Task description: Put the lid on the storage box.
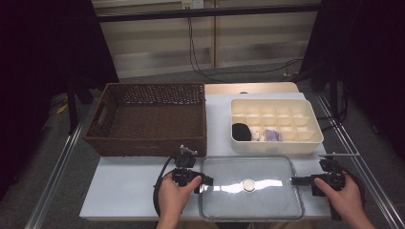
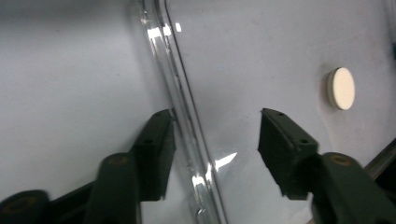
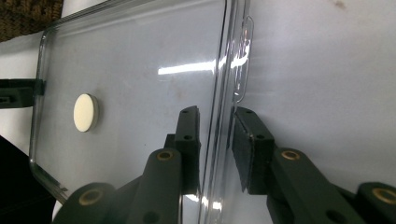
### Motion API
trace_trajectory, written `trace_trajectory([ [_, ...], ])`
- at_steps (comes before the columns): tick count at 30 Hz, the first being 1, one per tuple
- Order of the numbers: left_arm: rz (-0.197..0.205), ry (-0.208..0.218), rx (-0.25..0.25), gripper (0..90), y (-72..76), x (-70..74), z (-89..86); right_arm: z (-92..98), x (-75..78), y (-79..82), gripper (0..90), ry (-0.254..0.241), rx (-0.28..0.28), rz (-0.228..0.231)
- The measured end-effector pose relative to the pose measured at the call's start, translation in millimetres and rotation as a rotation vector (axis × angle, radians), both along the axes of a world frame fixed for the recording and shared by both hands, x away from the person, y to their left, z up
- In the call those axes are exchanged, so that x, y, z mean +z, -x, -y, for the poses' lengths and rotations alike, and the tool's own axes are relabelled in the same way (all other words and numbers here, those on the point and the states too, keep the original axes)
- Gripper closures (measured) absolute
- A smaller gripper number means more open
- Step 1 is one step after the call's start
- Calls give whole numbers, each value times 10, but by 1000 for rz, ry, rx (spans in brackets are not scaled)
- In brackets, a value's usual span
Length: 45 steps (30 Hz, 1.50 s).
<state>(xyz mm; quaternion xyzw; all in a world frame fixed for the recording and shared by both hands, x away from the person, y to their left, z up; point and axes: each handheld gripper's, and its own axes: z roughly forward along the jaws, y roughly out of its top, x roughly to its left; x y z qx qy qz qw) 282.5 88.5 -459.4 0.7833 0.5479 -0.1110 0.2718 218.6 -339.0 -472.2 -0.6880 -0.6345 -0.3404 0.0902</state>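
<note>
A clear plastic lid lies flat on the white table near the front edge, with a round cream knob at its middle. My left gripper is at the lid's left rim and stands open, one jaw outside the rim and one over the lid, neither pad touching it. The knob lies beyond the inner jaw. My right gripper is at the lid's right rim, shut on it just below a small tab. The knob sits farther in.
A brown wicker basket stands at the back left. At the back right a cream compartment box holds a black item and small pale pieces. Bare white table lies left of the lid. A hand holds each gripper.
</note>
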Motion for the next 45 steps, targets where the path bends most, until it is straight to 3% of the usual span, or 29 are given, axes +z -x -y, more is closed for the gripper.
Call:
trace_trajectory([
  [2, 9, 8, 6, 623, 11, -10, -32, 22, -13, 3, 738, -25, -7, -4],
  [6, 33, 5, 12, 630, 38, -8, -34, 13, -12, 36, 734, -23, -16, 22],
  [10, 56, 41, 24, 652, 71, 8, -61, 51, 19, 131, 759, -55, -34, 92],
  [11, 62, 42, 23, 652, 78, 26, -64, 51, 19, 131, 759, -55, -34, 92],
  [13, 99, 55, 30, 679, 105, 97, -79, 52, 42, 163, 761, -56, -35, 103],
  [18, 154, 84, 30, 729, 124, 222, -118, 71, 124, 237, 774, -81, -59, 194],
  [22, 224, 119, 36, 761, 130, 312, -140, 81, 180, 251, 775, -89, -76, 256],
  [30, 279, 146, 50, 787, 121, 425, -131, 108, 306, 248, 777, -105, -93, 365],
  [34, 312, 150, 56, 787, 67, 468, -99, 131, 328, 207, 775, -111, -109, 386],
  [39, 319, 169, 50, 788, -28, 531, -48, 189, 398, 161, 776, -122, -123, 416],
  [45, 348, 188, 44, 787, -218, 642, 63, 291, 507, 59, 776, -124, -141, 449],
])
